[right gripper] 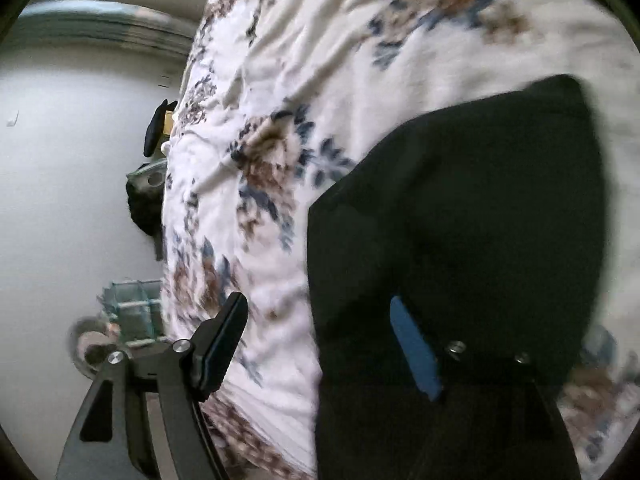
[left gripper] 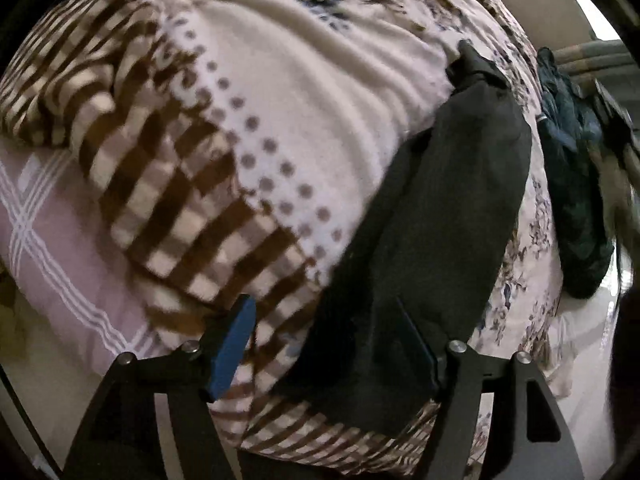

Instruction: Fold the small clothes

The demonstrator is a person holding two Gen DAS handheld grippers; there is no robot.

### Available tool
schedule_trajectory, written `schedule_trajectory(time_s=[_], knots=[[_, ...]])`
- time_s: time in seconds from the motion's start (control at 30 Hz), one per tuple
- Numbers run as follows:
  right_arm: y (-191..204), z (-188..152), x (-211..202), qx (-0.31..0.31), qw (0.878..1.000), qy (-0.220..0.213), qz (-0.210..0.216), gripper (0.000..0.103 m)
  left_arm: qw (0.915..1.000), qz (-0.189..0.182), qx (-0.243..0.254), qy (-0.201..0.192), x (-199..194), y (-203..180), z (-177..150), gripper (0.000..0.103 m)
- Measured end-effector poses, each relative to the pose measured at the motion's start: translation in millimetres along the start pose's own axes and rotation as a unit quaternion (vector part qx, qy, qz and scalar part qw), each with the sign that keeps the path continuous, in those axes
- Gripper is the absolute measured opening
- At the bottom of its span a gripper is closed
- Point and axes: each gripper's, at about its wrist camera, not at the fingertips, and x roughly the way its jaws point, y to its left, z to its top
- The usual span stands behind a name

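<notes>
A small black garment [left gripper: 432, 216] lies lengthwise on the bed, on a floral white duvet [left gripper: 320, 100]. My left gripper [left gripper: 324, 344] is open, its fingers spread over the garment's near end and a brown checked blanket [left gripper: 168, 200]. In the right wrist view the same black garment [right gripper: 460, 216] fills the right half. My right gripper [right gripper: 320, 344] is open, its right blue-padded finger [right gripper: 414, 348] lying on the black cloth and its left finger [right gripper: 224, 340] over the duvet [right gripper: 320, 60]. At the garment's far end in the left view the other gripper's black tip [left gripper: 472, 60] shows.
A pink sheet with white lines [left gripper: 60, 248] lies at the left under the checked blanket. A dark teal cloth [left gripper: 576, 184] hangs off the bed's right side. Beyond the bed edge are a pale floor [right gripper: 60, 200], a glass-like box [right gripper: 132, 308] and dark objects [right gripper: 154, 132].
</notes>
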Motion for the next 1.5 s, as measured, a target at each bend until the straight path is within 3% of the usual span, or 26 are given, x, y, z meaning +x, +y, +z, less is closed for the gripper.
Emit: schedule_trajectory(time_s=[0.1, 0.2, 0.37, 0.43, 0.47, 0.5, 0.53, 0.57, 0.63, 0.7, 0.73, 0.8, 0.87, 0.9, 0.97, 1.0, 1.03, 1.07, 1.1, 1.17, 1.27, 1.33, 1.4, 1.5], knots=[[-27.4, -71.9, -27.2, -0.017, 0.998, -0.007, -0.065, 0.078, 0.9996, -0.025, 0.012, 0.008, 11.5, -15.1, 4.5, 0.069], [-73.1, -167.0, -17.6, 0.017, 0.993, 0.06, -0.1, 0.078, 0.9984, -0.035, 0.023, 0.039, 40.0, -26.0, 4.7, 0.069], [-124.1, -296.2, 24.0, 0.078, 0.982, 0.152, -0.079, 0.078, 0.9958, 0.013, 0.059, 0.069, 69.4, -31.1, -10.4, 0.068], [-135.5, -343.4, 40.6, 0.106, 0.978, 0.172, -0.047, 0.077, 0.9942, 0.022, 0.083, 0.064, 72.7, -30.2, -20.0, 0.064], [-138.1, -358.3, 47.2, 0.115, 0.977, 0.174, -0.034, 0.077, 0.9936, 0.022, 0.093, 0.059, 72.7, -30.0, -23.2, 0.033], [-140.0, -373.3, 55.2, 0.122, 0.977, 0.176, -0.023, 0.077, 0.9925, 0.027, 0.105, 0.057, 73.3, -31.3, -25.7, 0.012], [-141.5, -382.5, 61.4, 0.124, 0.977, 0.174, -0.019, 0.075, 0.9921, 0.028, 0.111, 0.053, 72.3, -31.1, -28.4, 0.008], [-142.2, -390.1, 67.5, 0.127, 0.977, 0.169, -0.016, 0.069, 0.9923, 0.025, 0.113, 0.042, 68.3, -30.1, -31.1, 0.008], [-146.8, -405.1, 73.4, 0.145, 0.977, 0.154, -0.019, 0.012, 0.9923, 0.019, 0.119, 0.027, 58.3, -30.7, -36.0, 0.007], [-147.1, -414.0, 64.3, 0.16, 0.979, 0.126, -0.018, 0.011, 0.9909, 0.025, 0.13, 0.028, 63.0, -20.5, -36.3, 0.008], [-146.2, -418.7, 61.1, 0.144, 0.982, 0.118, -0.034, 0.01, 0.9899, 0.034, 0.127, 0.055, 76.8, -8.7, -36.7, 0.009], [-157.8, -428.8, 65.8, 0.16, 0.977, 0.133, -0.049, 0.01, 0.9907, 0.015, 0.108, 0.082, 82.6, -1.6, -27.4, 0.012], [-163.3, -424.1, 69.4, 0.189, 0.968, 0.156, -0.045, 0.01, 0.9853, 0.021, 0.127, 0.112, 72.1, -10.5, -14.8, 0.024], [-160.8, -418.3, 68.2, 0.19, 0.966, 0.168, -0.049, 0.015, 0.9817, 0.041, 0.144, 0.118, 60.1, -18.1, -7.9, 0.028], [-151.2, -404.5, 53.6, 0.177, 0.967, 0.171, -0.063, 0.019, 0.9802, 0.033, 0.164, 0.107, 31.6, -30.8, 8.1, 0.043], [-144.0, -393.8, 41.2, 0.164, 0.971, 0.158, -0.072, 0.03, 0.9812, 0.023, 0.167, 0.093, 14.4, -39.3, 23.5, 0.052], [-137.4, -383.1, 25.5, 0.15, 0.975, 0.137, -0.085, 0.049, 0.9834, 0.008, 0.166, 0.073, 0.6, -48.7, 43.6, 0.069], [-133.1, -371.3, 9.3, 0.139, 0.979, 0.111, -0.095, 0.059, 0.9855, -0.01, 0.161, 0.053, -7.3, -56.9, 62.8, 0.074], [-134.4, -365.6, -1.9, 0.134, 0.981, 0.095, -0.1, 0.07, 0.9874, -0.028, 0.152, 0.035, -10.4, -66.4, 84.8, 0.074], [-135.2, -337.5, -18.5, 0.133, 0.983, 0.061, -0.112, 0.071, 0.9878, -0.075, 0.136, 0.01, -1.8, -94.8, 139.7, 0.074], [-148.0, -273.8, -31.4, 0.16, 0.98, 0.014, -0.117, 0.071, 0.9824, -0.114, 0.146, -0.02, 35.0, -143.5, 209.6, 0.074], [-156.4, -234.9, -38.3, 0.172, 0.977, -0.024, -0.12, 0.071, 0.9813, -0.129, 0.142, -0.011, 73.1, -170.6, 249.8, 0.074], [-163.8, -198.6, -42.0, 0.177, 0.974, -0.055, -0.127, 0.071, 0.9821, -0.129, 0.135, 0.023, 118.2, -194.6, 278.4, 0.074], [-180.5, -144.9, -43.8, 0.196, 0.968, -0.083, -0.136, 0.071, 0.9811, -0.128, 0.134, 0.056, 160.0, -209.0, 292.5, 0.072]])
